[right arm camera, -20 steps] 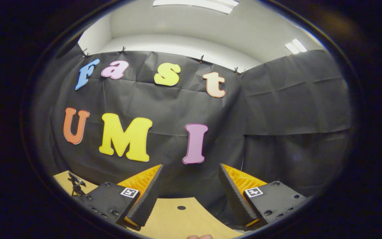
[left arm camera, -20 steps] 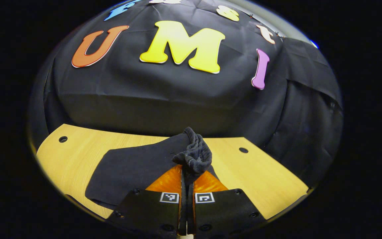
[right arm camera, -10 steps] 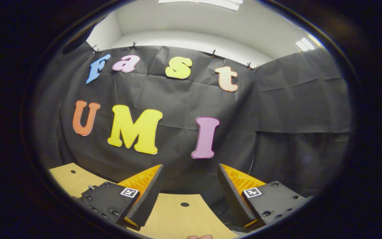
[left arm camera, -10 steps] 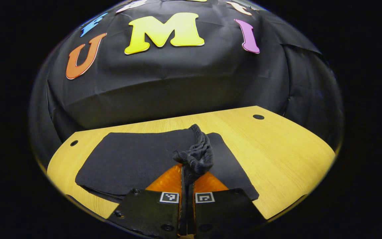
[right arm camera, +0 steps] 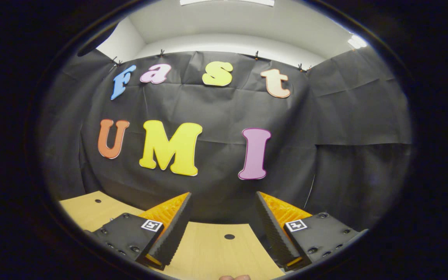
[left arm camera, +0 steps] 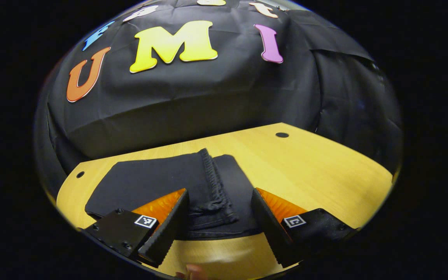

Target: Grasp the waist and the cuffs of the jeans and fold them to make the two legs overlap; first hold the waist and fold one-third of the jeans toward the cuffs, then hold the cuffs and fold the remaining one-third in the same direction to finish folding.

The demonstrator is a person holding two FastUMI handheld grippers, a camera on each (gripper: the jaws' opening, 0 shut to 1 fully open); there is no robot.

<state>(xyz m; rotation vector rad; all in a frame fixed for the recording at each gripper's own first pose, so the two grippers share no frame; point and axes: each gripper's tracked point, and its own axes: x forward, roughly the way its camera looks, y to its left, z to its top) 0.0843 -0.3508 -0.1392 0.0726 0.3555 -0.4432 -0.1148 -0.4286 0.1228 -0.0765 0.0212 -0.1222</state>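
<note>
While the left tool (left arm camera: pixel 219 217) stands released just over the jeans (left arm camera: pixel 169 186), they lie folded flat near the surface's (left arm camera: pixel 317 171) left edge. I judge the folding finished; next, only withdrawing. The right tool (right arm camera: pixel 224 225), also released, hangs above bare wood.

Folded jeans (left arm camera: pixel 177 182) between apparently bare table (left arm camera: pixel 317 171) flanks.

Folded jeans (left arm camera: pixel 161 182) on table (left arm camera: pixel 309 171), left of centre

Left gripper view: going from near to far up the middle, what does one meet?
Left gripper, open → folded jeans with the cuff edge on top → bare table with a hole → black cloth wall.
</note>
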